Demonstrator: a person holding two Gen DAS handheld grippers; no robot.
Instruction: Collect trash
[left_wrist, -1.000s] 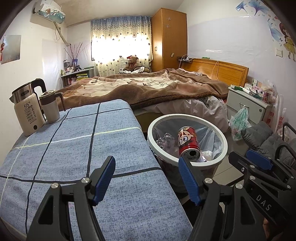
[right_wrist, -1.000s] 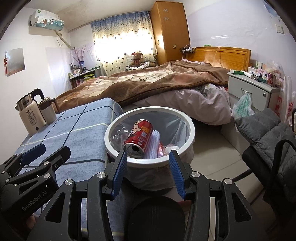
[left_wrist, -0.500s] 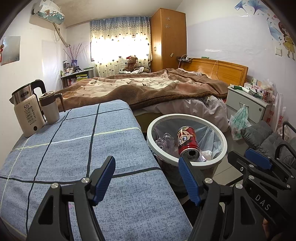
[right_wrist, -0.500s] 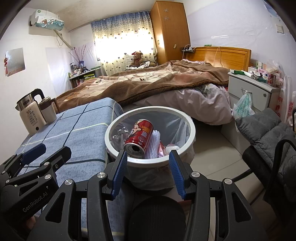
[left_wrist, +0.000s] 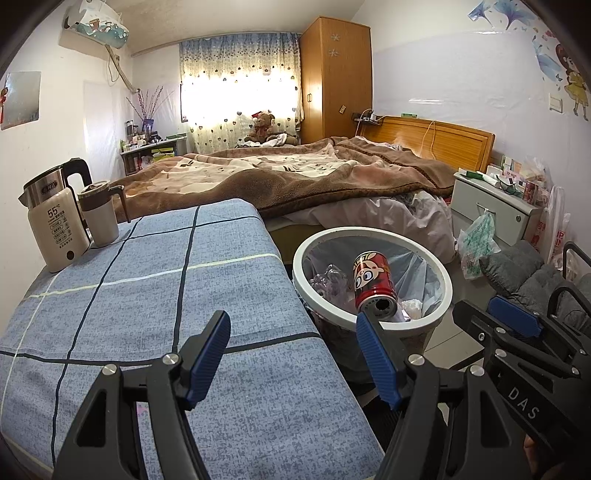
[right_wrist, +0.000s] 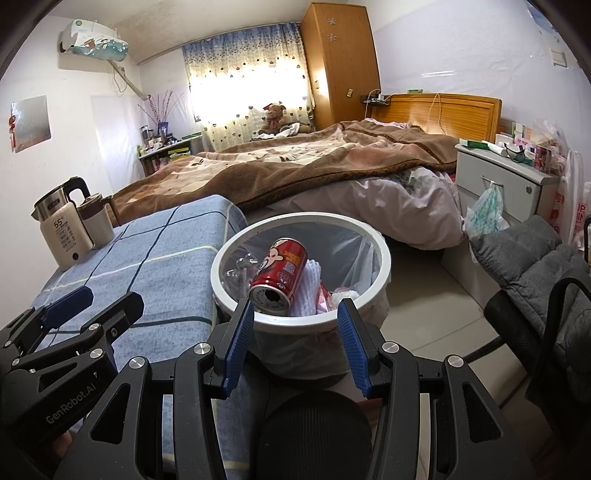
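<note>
Right wrist view, one red can (right_wrist: 279, 276), one bin (right_wrist: 384, 269), one kettle (right_wrist: 62, 229)

Daylight enters through curtained window (left_wrist: 240, 86) at upper centre of both frames; pane area blown out to white, curtain pattern washed out around it. Room evenly lit, moderately bright. Soft glare streak on right wall (left_wrist: 443, 99). Gripper fingers (right_wrist: 236, 339) at lower edge dark, slightly soft. Shadows soft; darkest under bin (right_wrist: 380, 258) and at lower right. Strong fisheye distortion: wardrobe (left_wrist: 334, 74) and walls bow outward, black vignette fills corners. Mid-frame sharp, no motion blur.
</note>
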